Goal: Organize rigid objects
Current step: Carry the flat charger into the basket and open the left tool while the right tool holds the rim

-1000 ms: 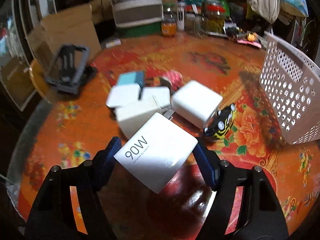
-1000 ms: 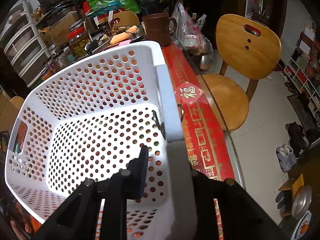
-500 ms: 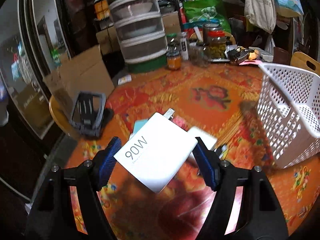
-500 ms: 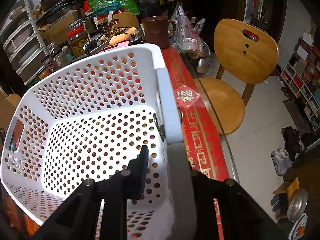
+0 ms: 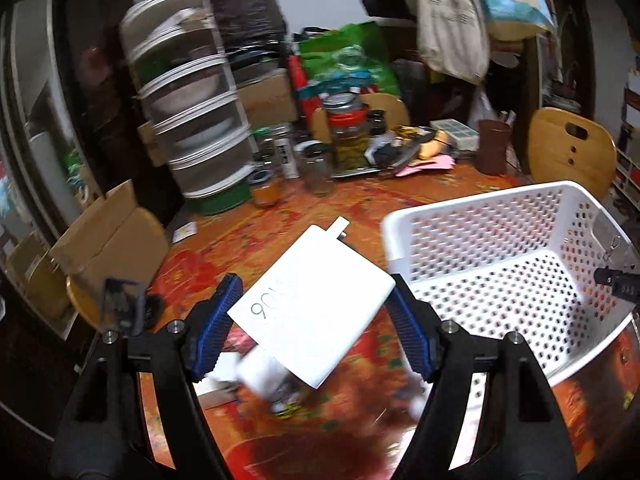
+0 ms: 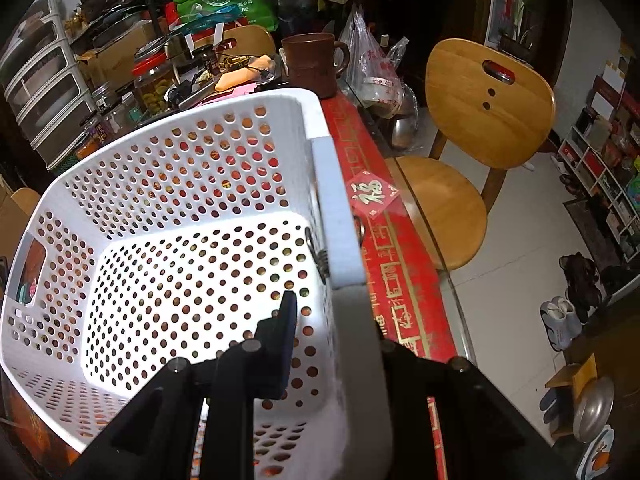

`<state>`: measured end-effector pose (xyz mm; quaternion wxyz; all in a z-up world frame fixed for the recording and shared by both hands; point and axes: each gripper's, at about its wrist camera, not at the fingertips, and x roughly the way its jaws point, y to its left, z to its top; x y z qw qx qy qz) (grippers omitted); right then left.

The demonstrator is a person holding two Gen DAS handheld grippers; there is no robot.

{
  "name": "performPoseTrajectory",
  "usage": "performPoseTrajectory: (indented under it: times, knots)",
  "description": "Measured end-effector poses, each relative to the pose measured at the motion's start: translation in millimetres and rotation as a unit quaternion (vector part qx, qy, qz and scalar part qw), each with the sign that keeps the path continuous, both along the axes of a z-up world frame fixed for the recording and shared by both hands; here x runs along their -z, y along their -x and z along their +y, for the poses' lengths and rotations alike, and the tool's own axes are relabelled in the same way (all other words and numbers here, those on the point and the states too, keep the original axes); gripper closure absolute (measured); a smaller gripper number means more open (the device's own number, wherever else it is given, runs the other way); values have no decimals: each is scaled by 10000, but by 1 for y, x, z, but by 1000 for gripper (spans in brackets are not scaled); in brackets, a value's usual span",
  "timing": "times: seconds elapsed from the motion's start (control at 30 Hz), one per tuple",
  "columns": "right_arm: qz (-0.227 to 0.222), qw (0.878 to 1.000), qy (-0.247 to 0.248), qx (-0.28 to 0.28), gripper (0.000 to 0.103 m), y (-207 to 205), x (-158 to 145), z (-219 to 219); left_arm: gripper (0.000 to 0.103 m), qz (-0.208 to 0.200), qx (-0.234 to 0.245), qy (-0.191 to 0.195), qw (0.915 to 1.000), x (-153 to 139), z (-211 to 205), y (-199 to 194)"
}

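Left wrist: left hand-held gripper (image 5: 314,320) pinches charger (image 5: 312,304); right hand-held gripper (image 6: 324,320) clamps empty basket (image 6: 336,208) wall; nothing binned yet

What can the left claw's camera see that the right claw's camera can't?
Only the left wrist view shows the left claw pinching a white charger above the table, and a cardboard box.

Only the right wrist view shows the right claw clamped on the basket's wall, the red table edge strip and shoes on the floor.

Both show the white basket, with nothing in it, the brown mug and a wooden chair.
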<state>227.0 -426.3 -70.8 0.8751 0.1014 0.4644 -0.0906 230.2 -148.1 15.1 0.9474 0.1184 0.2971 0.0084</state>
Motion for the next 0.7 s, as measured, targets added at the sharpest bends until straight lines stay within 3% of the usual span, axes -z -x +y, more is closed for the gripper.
performPoseTrajectory:
  times: [0.27, 0.4, 0.7]
  knots:
    - [3, 10000, -53, 11, 83, 0, 0, -2, 32, 421, 307, -231, 9984, 24, -74, -38]
    - [-12, 9999, -102, 20, 83, 1, 0, -2, 32, 705, 432, -193, 9964, 39, -89, -51]
    - [-32, 9999, -166, 16, 83, 2, 1, -3, 32, 1186, 557, -486, 9902, 68, -114, -65]
